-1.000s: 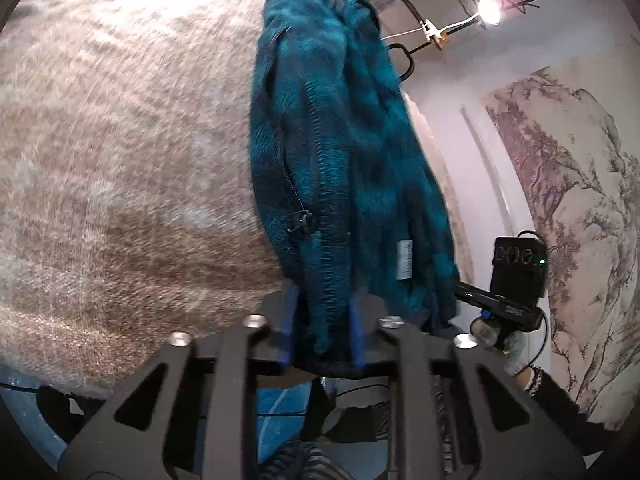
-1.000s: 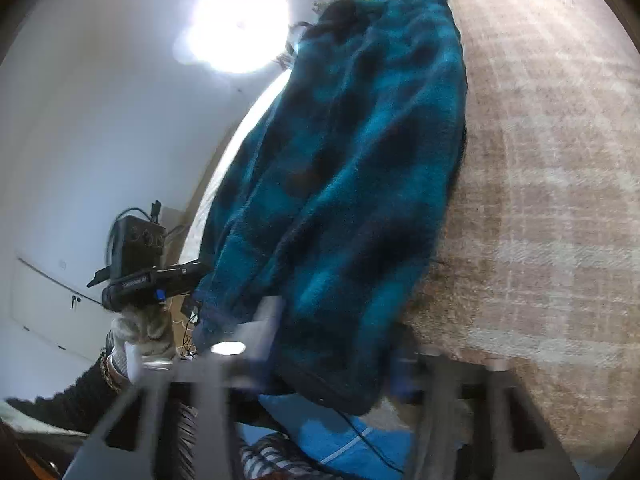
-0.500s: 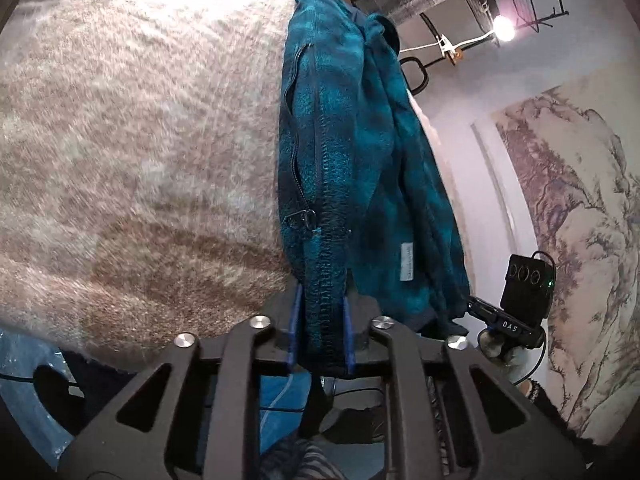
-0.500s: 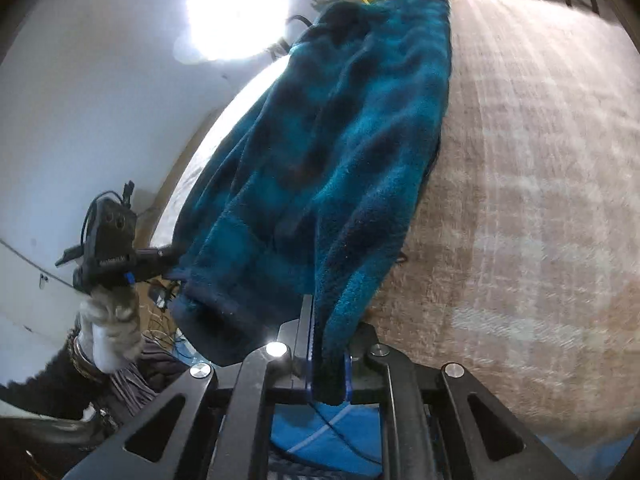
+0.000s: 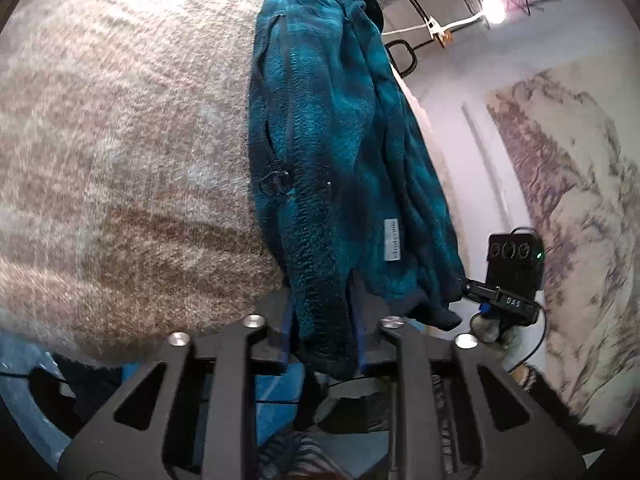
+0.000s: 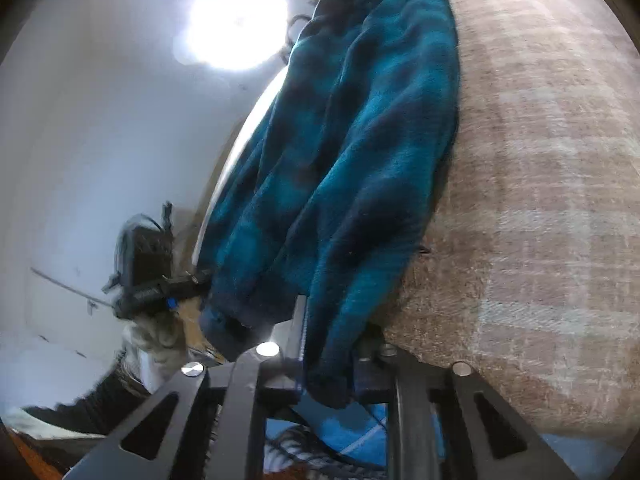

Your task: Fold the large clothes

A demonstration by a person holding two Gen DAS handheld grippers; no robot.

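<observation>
A beige plaid blanket covers the surface on the left, and a teal fleece jacket hangs lifted beside it, its far end trailing onto the blanket. The left gripper is clamped on the jacket's near zipper edge. To the right, the right gripper pinches another near edge of the jacket, with the painted landscape mural on the wall behind.

The fleece jacket runs past the top edge, its label print unreadable.
</observation>
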